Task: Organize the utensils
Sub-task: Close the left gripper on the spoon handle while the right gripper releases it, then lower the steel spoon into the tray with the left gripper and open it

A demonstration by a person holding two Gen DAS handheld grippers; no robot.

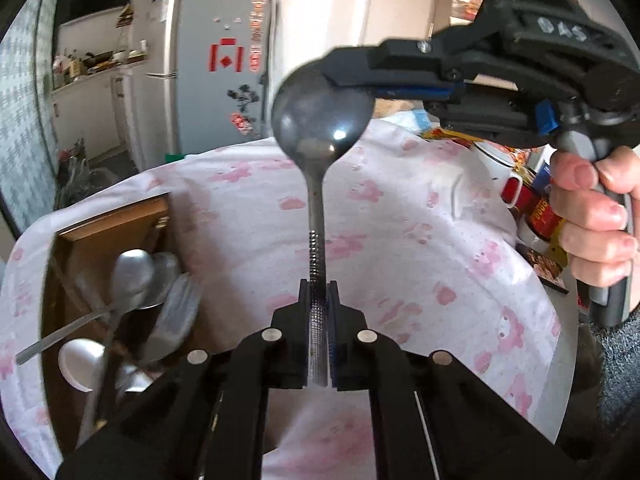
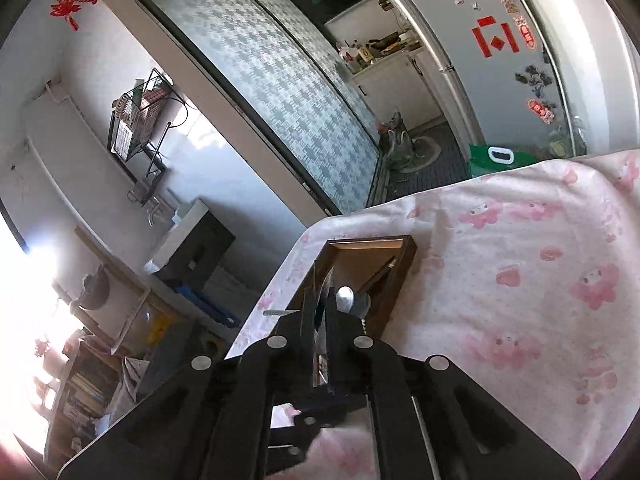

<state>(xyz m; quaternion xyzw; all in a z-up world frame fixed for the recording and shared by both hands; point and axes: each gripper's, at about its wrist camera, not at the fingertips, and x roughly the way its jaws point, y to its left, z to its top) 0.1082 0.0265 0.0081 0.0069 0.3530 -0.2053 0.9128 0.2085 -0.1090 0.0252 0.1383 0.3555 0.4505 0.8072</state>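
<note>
Left tongs [image 1: 319,300] are clamped on the textured handle end of a spoon [image 1: 320,120], whose long axis runs straight away from them, bowl at the far end and raised above the pink-patterned surface [image 1: 420,240]. Right tongs [image 1: 340,76] come in from the right and pinch the rim of that bowl, so both hold the spoon at once. A wooden tray [image 1: 116,220] with other cutlery lies to the near left of the spoon, closer to the left hand, which seems better placed to carry it there.
</note>
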